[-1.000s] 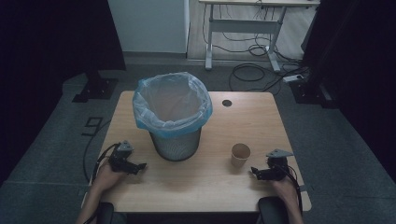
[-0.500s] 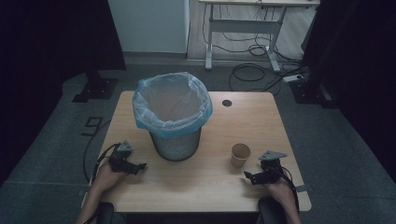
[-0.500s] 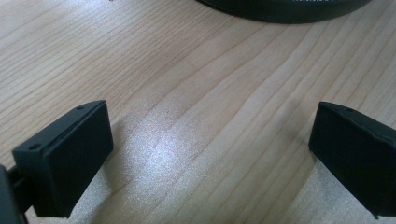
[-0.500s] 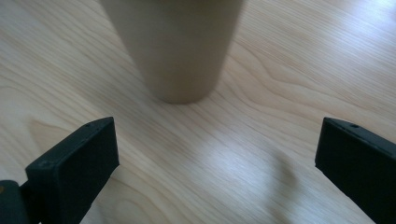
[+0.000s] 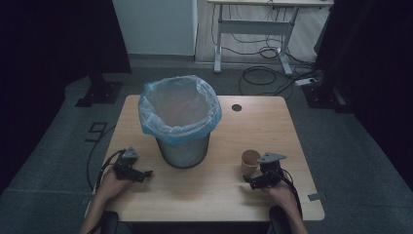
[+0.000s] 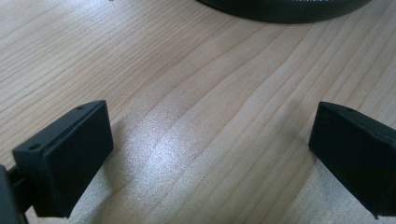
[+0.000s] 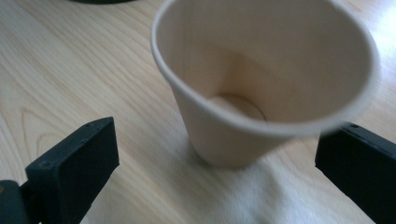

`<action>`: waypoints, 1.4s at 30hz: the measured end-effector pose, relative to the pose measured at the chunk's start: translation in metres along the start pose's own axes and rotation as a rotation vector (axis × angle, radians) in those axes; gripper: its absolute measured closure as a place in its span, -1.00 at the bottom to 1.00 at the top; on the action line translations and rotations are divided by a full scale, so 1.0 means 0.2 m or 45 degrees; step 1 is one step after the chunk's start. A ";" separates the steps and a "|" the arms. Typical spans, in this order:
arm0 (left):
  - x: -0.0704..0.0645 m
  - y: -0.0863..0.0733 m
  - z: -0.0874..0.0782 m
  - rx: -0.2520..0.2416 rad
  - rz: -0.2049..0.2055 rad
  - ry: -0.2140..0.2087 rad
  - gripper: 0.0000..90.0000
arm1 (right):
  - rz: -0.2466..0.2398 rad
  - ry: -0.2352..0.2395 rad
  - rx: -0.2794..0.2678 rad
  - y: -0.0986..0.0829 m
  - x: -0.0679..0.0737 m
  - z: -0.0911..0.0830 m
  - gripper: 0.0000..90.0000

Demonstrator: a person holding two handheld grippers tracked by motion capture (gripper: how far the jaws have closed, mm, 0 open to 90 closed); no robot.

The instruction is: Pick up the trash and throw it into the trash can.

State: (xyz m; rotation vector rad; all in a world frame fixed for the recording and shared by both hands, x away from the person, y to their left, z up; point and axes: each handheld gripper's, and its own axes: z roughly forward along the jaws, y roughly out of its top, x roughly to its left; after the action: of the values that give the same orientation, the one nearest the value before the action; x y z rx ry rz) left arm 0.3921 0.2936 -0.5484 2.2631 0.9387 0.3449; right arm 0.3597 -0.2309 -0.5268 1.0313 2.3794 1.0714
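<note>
Dark curtains and a grey floor surround a pale wooden tabletop (image 5: 272, 126). On it, toward the far left, stands a mesh bin (image 5: 181, 124) lined with a blue bag. A paper cup (image 5: 250, 160) stands upright and empty at the near right. The right tool (image 5: 254, 182) is just beside the cup, on its near side. In the right gripper view its jaws are wide apart, one on each side of the cup (image 7: 261, 79), and they hold nothing. The left tool (image 5: 140, 174) rests low at the near left, jaws also spread wide over bare wood.

I judge the step in hand to be grasping the cup. To do it well, slide the right tool forward until the cup wall is centred between the jaws. Then close gently on the lower half, because thin paper crushes easily.
</note>
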 end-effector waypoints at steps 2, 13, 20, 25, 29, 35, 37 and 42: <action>0.00 0.00 0.00 0.000 0.000 0.000 -1.00 | -0.017 -0.018 0.005 0.03 0.00 0.02 -1.00; 0.00 0.00 0.00 0.000 0.000 0.000 -1.00 | 0.040 -0.030 -0.029 0.09 -0.04 0.04 -0.60; 0.00 0.00 0.00 0.000 0.000 0.000 -1.00 | 0.028 0.001 -0.022 0.13 -0.03 0.02 -0.44; 0.00 0.00 0.00 0.000 0.000 0.000 -1.00 | 0.029 0.030 -0.019 0.19 -0.03 0.00 -0.43; 0.00 0.00 0.00 0.000 0.002 0.000 -1.00 | 0.034 0.046 -0.026 0.23 -0.03 -0.03 -0.43; 0.00 0.00 0.00 -0.001 0.000 0.000 -1.00 | 0.034 0.099 -0.031 0.36 -0.03 -0.07 -0.43; 0.00 0.00 0.00 -0.001 0.000 0.000 -1.00 | 0.032 0.107 -0.031 0.37 -0.04 -0.08 -0.43; 0.00 0.00 0.00 0.000 0.000 -0.001 -1.00 | 0.047 0.153 -0.035 0.48 -0.04 -0.12 -0.42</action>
State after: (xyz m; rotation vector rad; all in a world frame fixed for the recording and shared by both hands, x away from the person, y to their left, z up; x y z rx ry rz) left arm 0.3922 0.2935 -0.5483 2.2626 0.9386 0.3444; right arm 0.3985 -0.2061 -0.4387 1.0325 2.4407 1.2079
